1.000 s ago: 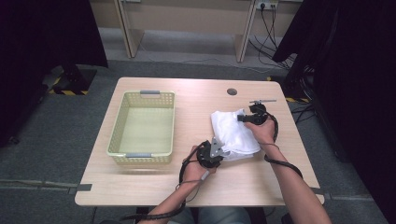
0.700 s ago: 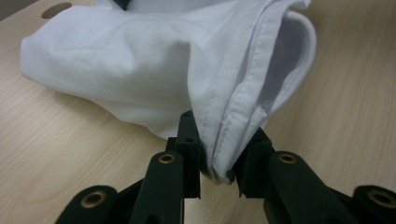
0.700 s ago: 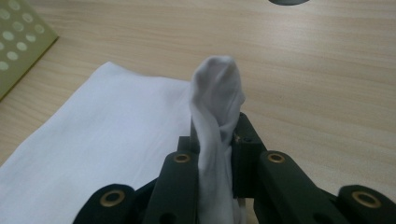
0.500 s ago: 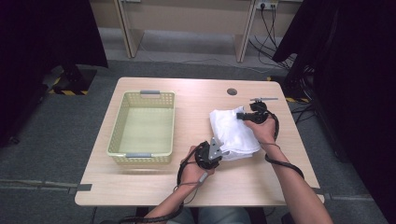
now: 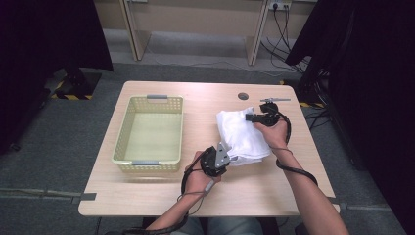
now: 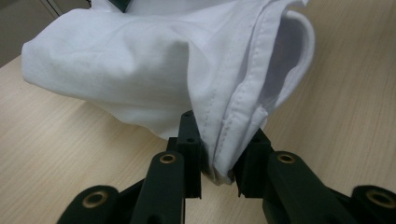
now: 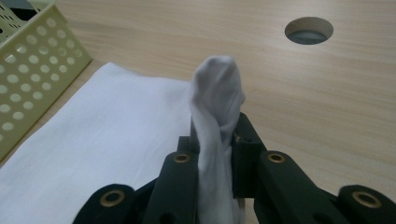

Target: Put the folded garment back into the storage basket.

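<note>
Left hand-held gripper [image 5: 226,157]: clamped on the stitched near hem of the white cloth [image 5: 242,133].
Cloth: right half of the worktop [image 5: 147,191], held between both grippers.
Right hand-held gripper [image 5: 248,117]: pinching the cloth's bunched far edge.
Basket [image 5: 123,142]: yellow, left of the cloth.

Looks like a lab or office test room: grey carpet floor [image 5: 58,147], a plain wooden bench [image 5: 147,196] with a cable hole [image 5: 243,96] near its far edge, black curtains [image 5: 44,39] both sides, wall sockets [image 5: 280,5] and trailing cables [image 5: 286,34] behind.
</note>
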The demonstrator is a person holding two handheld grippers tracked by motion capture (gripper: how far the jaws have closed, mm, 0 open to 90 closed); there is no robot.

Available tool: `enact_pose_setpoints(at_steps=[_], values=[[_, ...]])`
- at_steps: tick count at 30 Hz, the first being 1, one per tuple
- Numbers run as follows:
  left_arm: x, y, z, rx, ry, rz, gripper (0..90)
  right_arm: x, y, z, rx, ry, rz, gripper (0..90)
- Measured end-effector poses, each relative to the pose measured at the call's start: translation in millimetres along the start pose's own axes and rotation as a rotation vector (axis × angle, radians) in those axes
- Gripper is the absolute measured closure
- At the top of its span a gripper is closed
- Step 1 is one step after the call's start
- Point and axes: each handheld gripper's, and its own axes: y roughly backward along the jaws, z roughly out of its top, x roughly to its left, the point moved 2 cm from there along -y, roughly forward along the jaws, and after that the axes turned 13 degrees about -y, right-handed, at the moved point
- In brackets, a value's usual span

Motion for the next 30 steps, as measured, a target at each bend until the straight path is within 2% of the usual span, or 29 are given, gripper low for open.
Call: enact_pose_setpoints(at_steps=[16,30], values=[[10.5,17.9,-1.9,-0.002,-0.004,0.029,74.5,23.9,1.7,12.6,-0.013,0.023,0.023,82.0],[17.5,29.1,-7.6,0.000,0.002,0.052,74.5,32.9,-2.7,14.5,-0.014,0.025,0.038,81.9]])
